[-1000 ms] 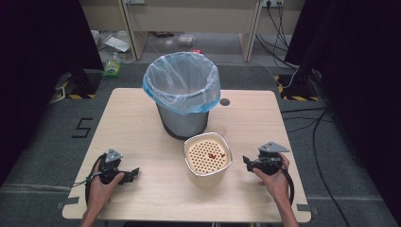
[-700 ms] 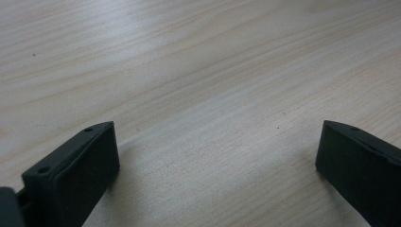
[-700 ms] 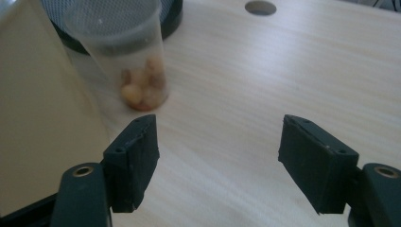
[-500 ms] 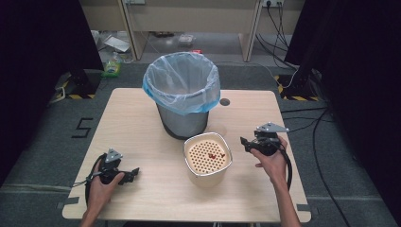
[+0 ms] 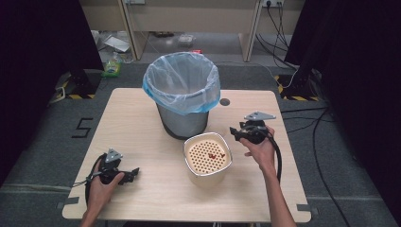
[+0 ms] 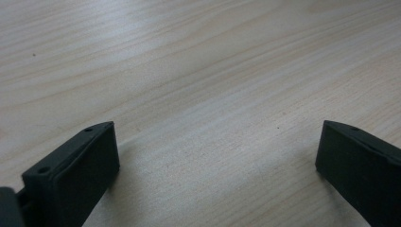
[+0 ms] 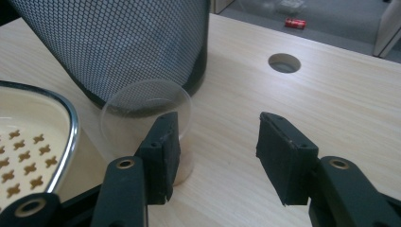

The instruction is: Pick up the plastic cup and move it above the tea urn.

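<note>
While the left gripper rests open and empty, the right gripper, half-open w/ nothing held, could topple the clear cup.

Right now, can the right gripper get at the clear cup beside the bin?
Probably yes: the right gripper is open, and the clear cup stands just past its left jaw, with bare table around.

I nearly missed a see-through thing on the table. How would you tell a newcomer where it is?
Start at the mesh bin with its blue bag. At its foot, beside the perforated cream container, stands a clear plastic cup, just ahead of the right hand-held gripper. It alone is transparent.
</note>
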### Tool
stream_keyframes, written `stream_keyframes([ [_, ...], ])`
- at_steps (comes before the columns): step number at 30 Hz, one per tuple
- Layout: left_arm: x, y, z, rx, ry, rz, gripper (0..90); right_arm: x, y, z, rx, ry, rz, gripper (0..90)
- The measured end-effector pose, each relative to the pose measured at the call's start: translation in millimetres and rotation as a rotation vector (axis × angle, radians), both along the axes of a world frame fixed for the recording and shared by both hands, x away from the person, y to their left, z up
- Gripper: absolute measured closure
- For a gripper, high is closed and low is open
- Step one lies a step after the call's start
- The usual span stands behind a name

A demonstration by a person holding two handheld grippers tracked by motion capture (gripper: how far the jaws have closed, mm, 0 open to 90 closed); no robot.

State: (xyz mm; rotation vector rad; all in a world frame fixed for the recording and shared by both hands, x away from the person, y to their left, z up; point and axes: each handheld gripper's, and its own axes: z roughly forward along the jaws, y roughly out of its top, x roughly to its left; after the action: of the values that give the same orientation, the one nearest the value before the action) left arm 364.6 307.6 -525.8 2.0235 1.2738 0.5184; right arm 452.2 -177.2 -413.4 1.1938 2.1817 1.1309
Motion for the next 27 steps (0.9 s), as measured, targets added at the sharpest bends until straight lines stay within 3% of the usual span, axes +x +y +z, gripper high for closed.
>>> stream_keyframes([
  [9,0.0,0.0,0.0,0.000,0.000,0.000,0.0,23.3,22.1,-1.7,-0.042,0.059,0.065,58.2],
  [11,0.0,0.0,0.0,0.000,0.000,0.000,0.0,30.1,27.1,-6.1,-0.076,0.089,0.086,61.3],
  [19,0.0,0.0,0.0,0.000,0.000,0.000,0.0,42.6,36.1,-18.8,-0.127,0.140,0.115,72.3],
  [25,0.0,0.0,0.0,0.000,0.000,0.000,0.0,43.3,36.0,-23.1,-0.162,0.143,0.132,80.7],
  [27,0.0,0.0,0.0,0.000,0.000,0.000,0.0,39.8,34.8,-22.5,-0.172,0.122,0.138,81.8],
])
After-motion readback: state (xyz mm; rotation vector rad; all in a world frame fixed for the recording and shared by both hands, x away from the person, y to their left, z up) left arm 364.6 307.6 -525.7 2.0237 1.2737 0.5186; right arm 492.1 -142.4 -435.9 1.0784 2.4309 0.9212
